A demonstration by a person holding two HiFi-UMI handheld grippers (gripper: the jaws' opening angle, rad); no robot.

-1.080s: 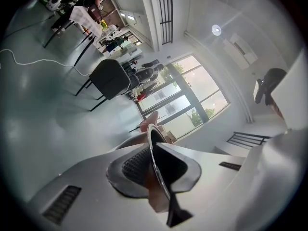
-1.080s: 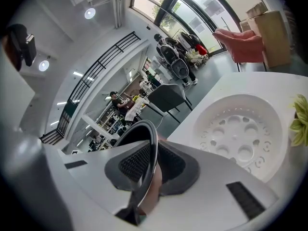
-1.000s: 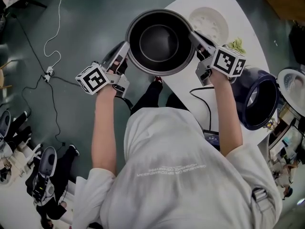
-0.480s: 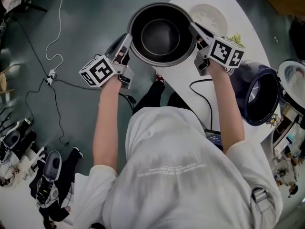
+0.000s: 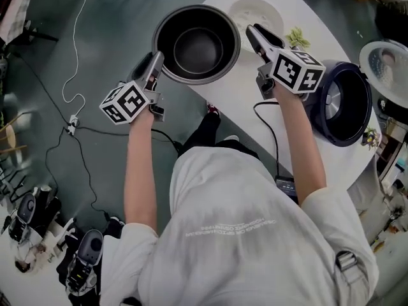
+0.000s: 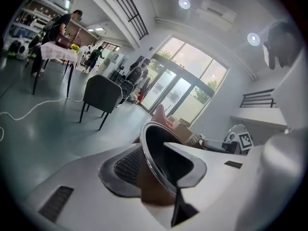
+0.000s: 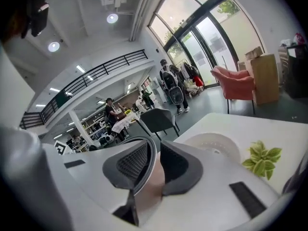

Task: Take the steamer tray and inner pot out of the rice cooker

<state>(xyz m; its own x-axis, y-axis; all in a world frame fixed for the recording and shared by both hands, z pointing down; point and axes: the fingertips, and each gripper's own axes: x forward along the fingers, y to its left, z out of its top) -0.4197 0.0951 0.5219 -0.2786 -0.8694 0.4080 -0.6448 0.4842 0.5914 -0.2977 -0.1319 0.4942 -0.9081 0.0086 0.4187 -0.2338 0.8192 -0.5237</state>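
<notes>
Pot (image 5: 196,43) sits at the table (image 5: 242,101) end, beside the tray (image 5: 255,14). Left gripper (image 5: 155,61) and right gripper (image 5: 252,32) have just been opening, jaws slack astride its thin rim. Stiff, slick metal, probably light; opposite rim points suit best.

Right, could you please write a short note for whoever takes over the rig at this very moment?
Left tool: open; its jaws have just been opening, with the inner pot rim between them, not pinched.
Right tool: open, also just been opening, rim between its jaws.
Things: the pot is at the white table's edge, the steamer tray beside it, and the rice cooker has its lid open.
Done: tray and pot are out.
Left: draw both tools clear of the rim.
</notes>
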